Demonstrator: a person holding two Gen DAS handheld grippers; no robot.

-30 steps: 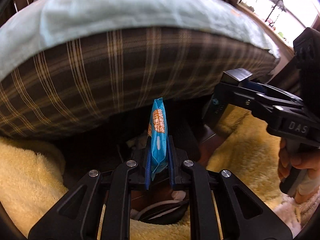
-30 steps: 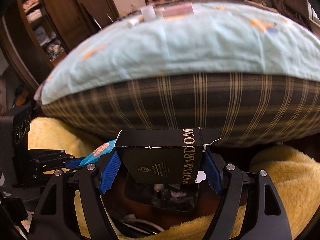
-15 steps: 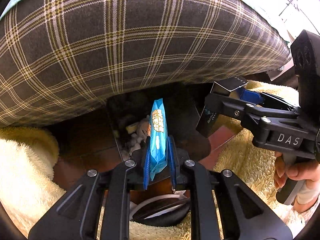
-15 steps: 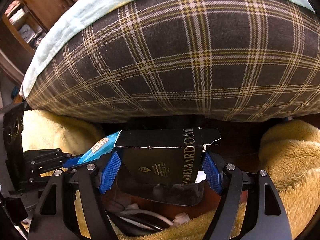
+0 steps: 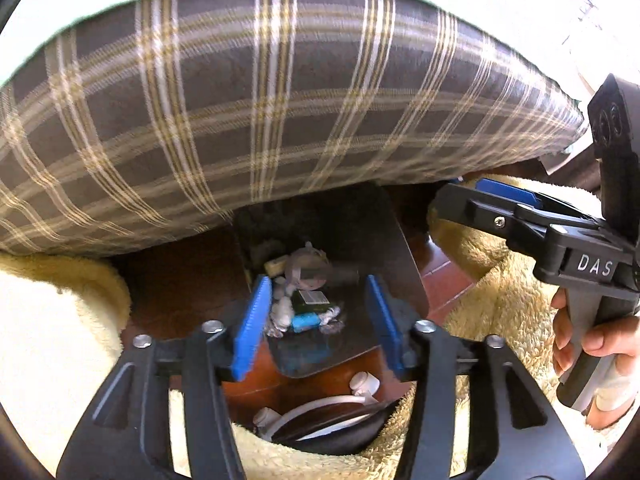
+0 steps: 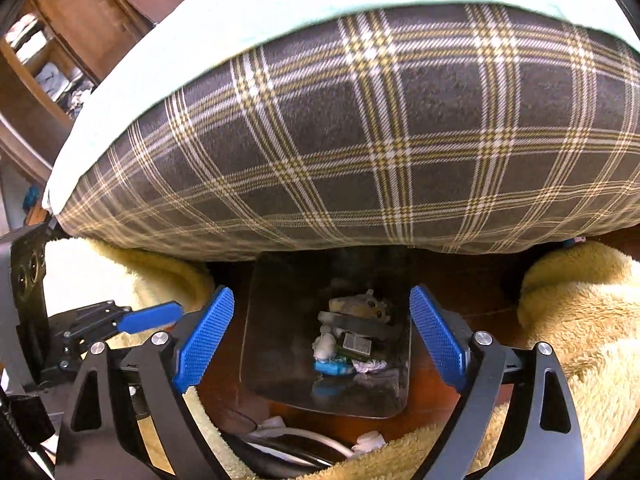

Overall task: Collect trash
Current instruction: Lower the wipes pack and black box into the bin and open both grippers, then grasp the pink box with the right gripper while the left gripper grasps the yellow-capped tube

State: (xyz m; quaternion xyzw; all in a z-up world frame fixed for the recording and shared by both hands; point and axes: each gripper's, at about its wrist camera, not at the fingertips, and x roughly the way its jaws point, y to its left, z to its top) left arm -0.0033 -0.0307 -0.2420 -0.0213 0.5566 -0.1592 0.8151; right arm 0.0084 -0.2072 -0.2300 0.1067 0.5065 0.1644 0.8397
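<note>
Left tongs (image 5: 316,320): pointed steeply down, jaws opening, nothing gripped between them.
Right tongs (image 6: 320,340): pointed down, jaws opening, nothing gripped.
Right hand (image 5: 592,344): wrapped around the handle.

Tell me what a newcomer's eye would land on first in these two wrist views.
The big plaid cushion fills the upper half of both views. Below its edge stands a dark bin with trash inside: a blue wrapper, a dark box, crumpled tissue. The left gripper and right gripper hang over the bin, blue pads apart, jaws opening, nothing between them.
</note>
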